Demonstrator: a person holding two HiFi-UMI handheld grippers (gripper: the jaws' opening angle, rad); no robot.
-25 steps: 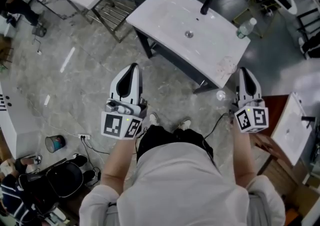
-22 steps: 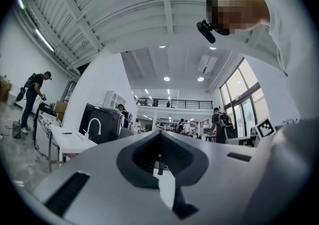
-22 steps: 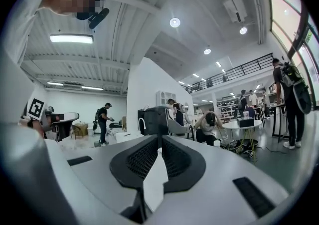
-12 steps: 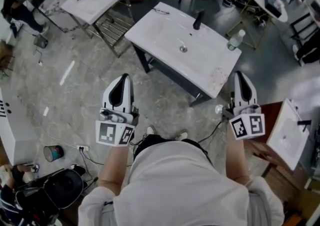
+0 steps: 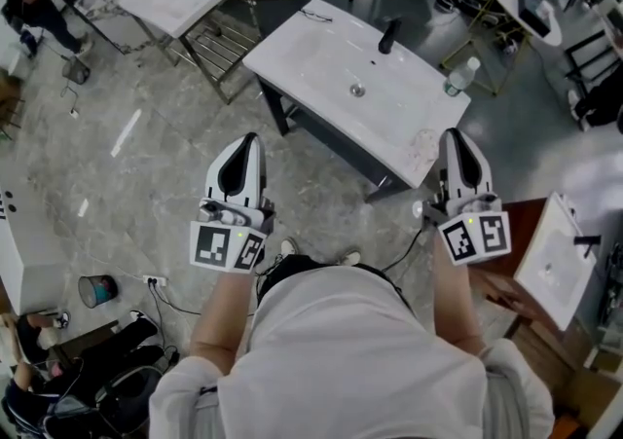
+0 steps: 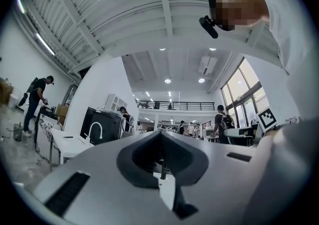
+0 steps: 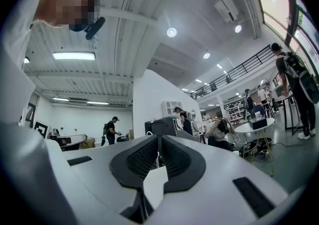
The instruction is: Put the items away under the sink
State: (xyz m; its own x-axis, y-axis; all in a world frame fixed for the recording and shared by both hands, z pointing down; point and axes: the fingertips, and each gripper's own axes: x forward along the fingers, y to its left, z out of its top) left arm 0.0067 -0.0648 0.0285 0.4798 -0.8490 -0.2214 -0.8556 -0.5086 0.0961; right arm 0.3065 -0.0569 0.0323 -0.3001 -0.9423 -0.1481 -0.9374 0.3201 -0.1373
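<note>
While we stand facing white sink, we hold both grippers up over floor, short of sink's near edge. Left gripper: jaws pressed together, nothing between. Right gripper: jaws pressed together, empty. Plastic bottle at sink's far right corner, well apart from both grippers. Black faucet behind drain.
</note>
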